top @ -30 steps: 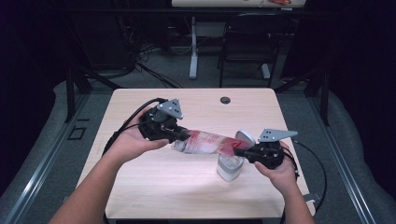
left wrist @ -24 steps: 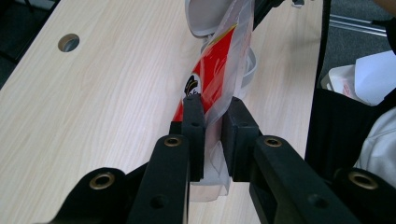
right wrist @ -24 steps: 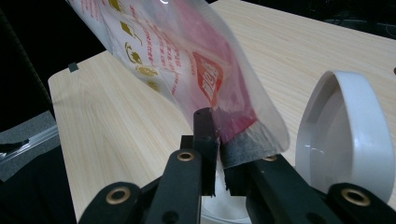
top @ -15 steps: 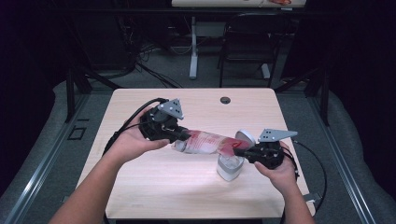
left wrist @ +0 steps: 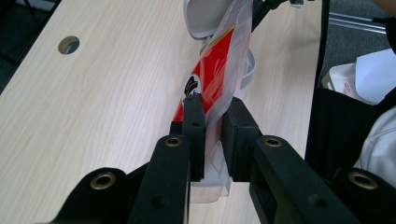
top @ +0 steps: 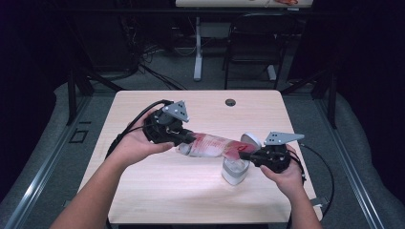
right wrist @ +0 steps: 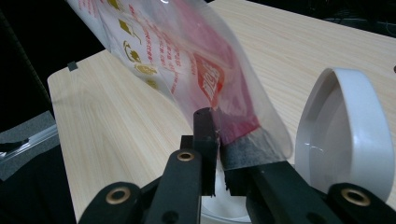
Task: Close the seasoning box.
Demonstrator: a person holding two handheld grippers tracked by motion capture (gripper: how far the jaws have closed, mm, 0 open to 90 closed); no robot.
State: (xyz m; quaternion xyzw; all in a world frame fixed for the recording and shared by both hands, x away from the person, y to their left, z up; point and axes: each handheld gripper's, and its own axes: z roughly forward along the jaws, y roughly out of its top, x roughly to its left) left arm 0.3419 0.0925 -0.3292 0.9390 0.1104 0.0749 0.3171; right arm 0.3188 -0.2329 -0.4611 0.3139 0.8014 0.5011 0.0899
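Observation:
A clear plastic pouch (top: 212,144) with red print is stretched between the two grippers, above the table. My left gripper (top: 180,138) is shut on one end of the pouch (left wrist: 212,88), whose film is pinched between the jaws. My right gripper (top: 252,153) is shut on the other end of the pouch (right wrist: 196,70), at its dark sealed edge. Under the right end stands a white container (top: 235,171) with a hinged lid (right wrist: 343,135) standing open. The pouch slopes down toward that container (left wrist: 205,18).
The light wooden table (top: 157,191) has a round cable hole (top: 230,102) near its far edge. Black cables trail from both grippers over the table's sides. A white bag (left wrist: 369,74) lies beyond the table's edge. Dark floor, table legs and a chair stand behind.

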